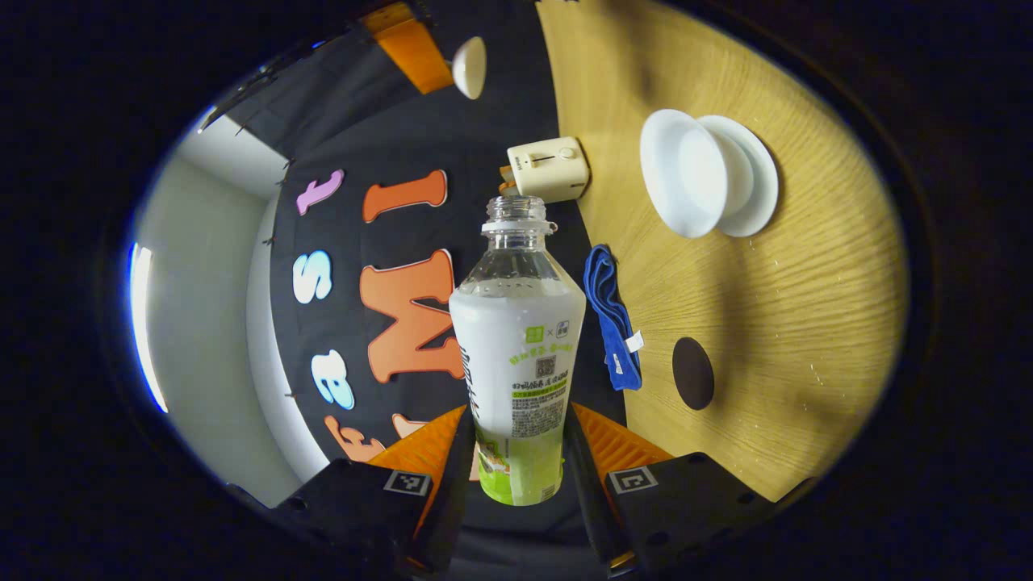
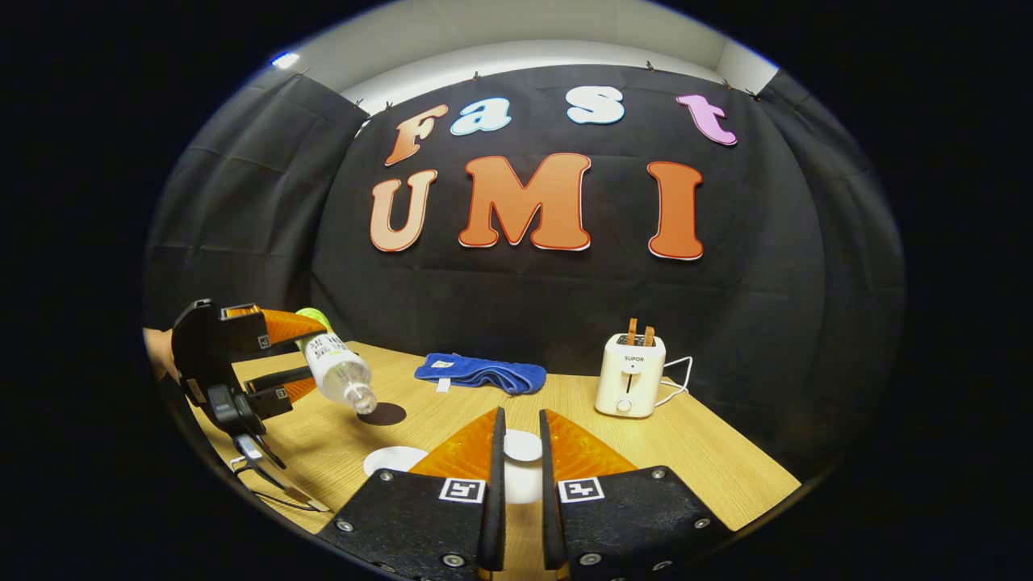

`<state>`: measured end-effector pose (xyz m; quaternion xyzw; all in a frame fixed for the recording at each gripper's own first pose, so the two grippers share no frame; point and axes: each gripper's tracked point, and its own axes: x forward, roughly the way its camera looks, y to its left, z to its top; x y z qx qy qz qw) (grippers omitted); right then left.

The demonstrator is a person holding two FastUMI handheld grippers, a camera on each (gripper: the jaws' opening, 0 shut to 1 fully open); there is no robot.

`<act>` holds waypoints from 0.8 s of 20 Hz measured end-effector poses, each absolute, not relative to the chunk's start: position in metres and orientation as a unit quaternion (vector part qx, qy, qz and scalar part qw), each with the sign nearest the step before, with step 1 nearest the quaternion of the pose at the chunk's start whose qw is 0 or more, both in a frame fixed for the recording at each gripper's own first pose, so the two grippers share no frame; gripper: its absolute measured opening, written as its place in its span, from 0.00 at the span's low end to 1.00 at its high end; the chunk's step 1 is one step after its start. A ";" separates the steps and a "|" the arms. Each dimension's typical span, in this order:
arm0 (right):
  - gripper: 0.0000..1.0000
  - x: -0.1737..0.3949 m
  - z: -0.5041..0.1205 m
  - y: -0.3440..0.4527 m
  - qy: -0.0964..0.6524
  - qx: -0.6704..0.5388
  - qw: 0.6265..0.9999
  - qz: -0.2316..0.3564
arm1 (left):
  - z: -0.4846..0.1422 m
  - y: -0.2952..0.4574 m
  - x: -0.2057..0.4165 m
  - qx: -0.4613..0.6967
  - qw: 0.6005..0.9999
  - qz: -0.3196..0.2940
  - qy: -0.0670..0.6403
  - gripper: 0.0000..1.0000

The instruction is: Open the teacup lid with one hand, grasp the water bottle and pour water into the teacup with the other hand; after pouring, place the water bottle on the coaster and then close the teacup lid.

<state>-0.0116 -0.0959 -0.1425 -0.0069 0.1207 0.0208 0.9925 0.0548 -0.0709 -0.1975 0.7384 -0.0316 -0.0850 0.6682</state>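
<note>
Left gripper view: the left tool (image 1: 516,452) clamps the uncapped water bottle (image 1: 517,347) by its lower body, both fingers pressed to its sides. The bottle is tipped, mouth aimed toward the open white teacup (image 1: 686,173) on its saucer (image 1: 754,181) on the worktop (image 1: 807,323); the dark round coaster (image 1: 692,373) lies bare nearby, beside a blue cloth (image 1: 611,319). In the right gripper view, the right tool (image 2: 517,452) pinches the white lid (image 2: 522,445) between narrow fingers; a toaster (image 2: 630,375) stands behind.

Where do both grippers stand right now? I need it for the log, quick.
Left gripper: shut on the water bottle, tilted, cap off.
Right gripper: nearly closed around the white lid; a firm grip cannot be told.
</note>
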 end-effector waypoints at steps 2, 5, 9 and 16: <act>0.19 -0.011 -0.142 -0.093 0.120 -0.005 0.992 0.023 | -0.179 -0.066 0.053 0.699 0.711 -0.061 -0.042 0.65; 0.19 -0.010 -0.141 -0.086 0.118 -0.001 0.993 0.030 | -0.166 -0.055 0.051 0.642 0.765 -0.032 -0.042 0.63; 0.19 -0.009 -0.139 -0.081 0.115 0.002 0.993 0.038 | -0.162 -0.038 0.054 0.525 0.850 -0.009 -0.026 0.65; 0.19 -0.007 -0.154 -0.069 0.127 0.006 0.990 0.056 | -0.148 -0.031 0.075 0.311 0.950 0.009 -0.012 0.62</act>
